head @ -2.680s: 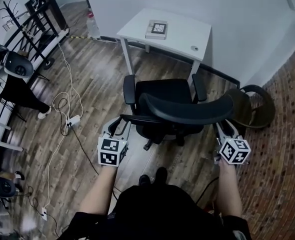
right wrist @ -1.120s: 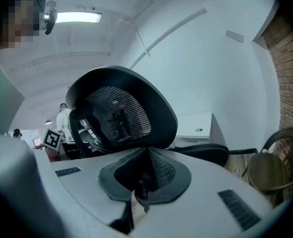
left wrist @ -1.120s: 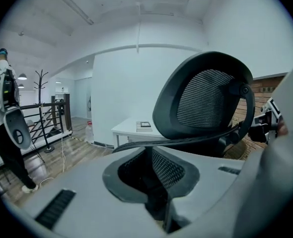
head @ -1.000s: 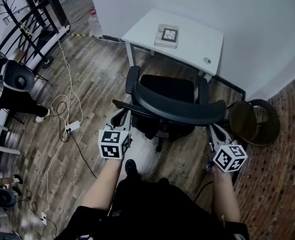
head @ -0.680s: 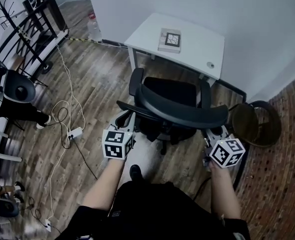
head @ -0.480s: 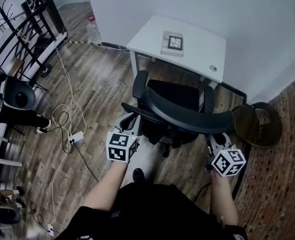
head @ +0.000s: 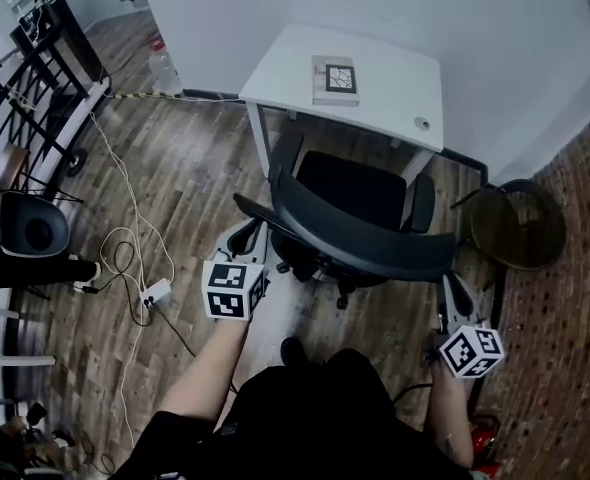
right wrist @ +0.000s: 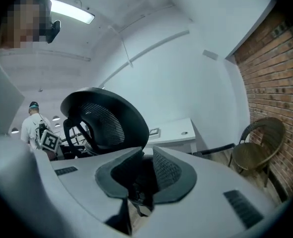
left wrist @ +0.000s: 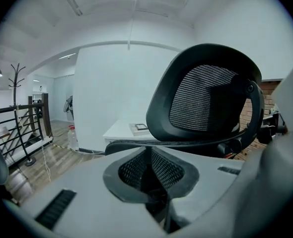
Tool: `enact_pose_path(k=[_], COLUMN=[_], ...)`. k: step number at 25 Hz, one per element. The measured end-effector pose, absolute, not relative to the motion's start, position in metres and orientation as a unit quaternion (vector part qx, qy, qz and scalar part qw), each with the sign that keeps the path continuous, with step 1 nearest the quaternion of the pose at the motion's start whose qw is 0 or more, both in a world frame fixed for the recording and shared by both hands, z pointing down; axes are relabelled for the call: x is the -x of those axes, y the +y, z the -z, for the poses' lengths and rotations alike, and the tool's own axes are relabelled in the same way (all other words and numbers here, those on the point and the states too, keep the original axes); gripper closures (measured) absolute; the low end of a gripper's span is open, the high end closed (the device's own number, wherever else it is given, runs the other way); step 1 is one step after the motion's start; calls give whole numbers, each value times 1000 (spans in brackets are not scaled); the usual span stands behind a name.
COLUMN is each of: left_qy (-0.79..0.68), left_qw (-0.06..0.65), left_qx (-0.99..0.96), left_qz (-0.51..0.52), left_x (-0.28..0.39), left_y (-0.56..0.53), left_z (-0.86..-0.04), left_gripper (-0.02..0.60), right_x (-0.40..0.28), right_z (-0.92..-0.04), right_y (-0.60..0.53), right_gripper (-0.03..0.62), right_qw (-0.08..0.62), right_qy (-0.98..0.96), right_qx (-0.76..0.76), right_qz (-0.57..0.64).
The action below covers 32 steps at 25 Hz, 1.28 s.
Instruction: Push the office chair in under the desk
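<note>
Office chair [head: 360,193]: where does it stand?
— Before the white table [head: 385,63], its front at the table's near edge, backrest [head: 345,236] slanted toward the person.

What crowds it?
— The table's left leg [head: 259,140] stands just beside the chair's left armrest [head: 283,160]. A wicker chair [head: 510,233] sits to the right on brick flooring. A book [head: 335,76] lies on the table, and a power strip [head: 158,291] lies on the wood floor at left.

And the tongs?
— Left tongs [head: 245,240] at the backrest's left end, right tongs [head: 453,293] near its right end. Both are clenched on nothing.

Changed in half a second?
— The backrest's right end has swung back toward the person, and the right tongs have dropped back with it.
</note>
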<state>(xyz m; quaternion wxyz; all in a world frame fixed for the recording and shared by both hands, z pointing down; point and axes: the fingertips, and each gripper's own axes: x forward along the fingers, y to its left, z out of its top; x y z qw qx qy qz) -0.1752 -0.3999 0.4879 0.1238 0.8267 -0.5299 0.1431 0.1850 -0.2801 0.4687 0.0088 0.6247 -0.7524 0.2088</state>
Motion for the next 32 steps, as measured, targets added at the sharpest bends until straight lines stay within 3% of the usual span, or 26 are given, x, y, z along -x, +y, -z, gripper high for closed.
enact_pose_path(k=[6, 9, 18, 32], left_qy=[-532, -530, -530, -595], left_qw=[127, 128, 132, 153], left_qx=[-825, -826, -825, -777], left_qz=[-143, -145, -146, -139], left_x=[179, 176, 154, 109], left_y=[-408, -411, -400, -373], left_z=[-487, -487, -488, -488], left_gripper=[560, 563, 563, 563], right_x=[-161, -169, -195, -256], right_z=[-495, -497, -497, -499], right_y=[-267, -272, -285, -327], right_gripper=[501, 578, 580, 580], right_qw=[40, 27, 0, 10], right_qy=[-757, -744, -712, -770], right_qx=[-602, -613, -646, -567], right_qz=[-252, -265, -274, -293])
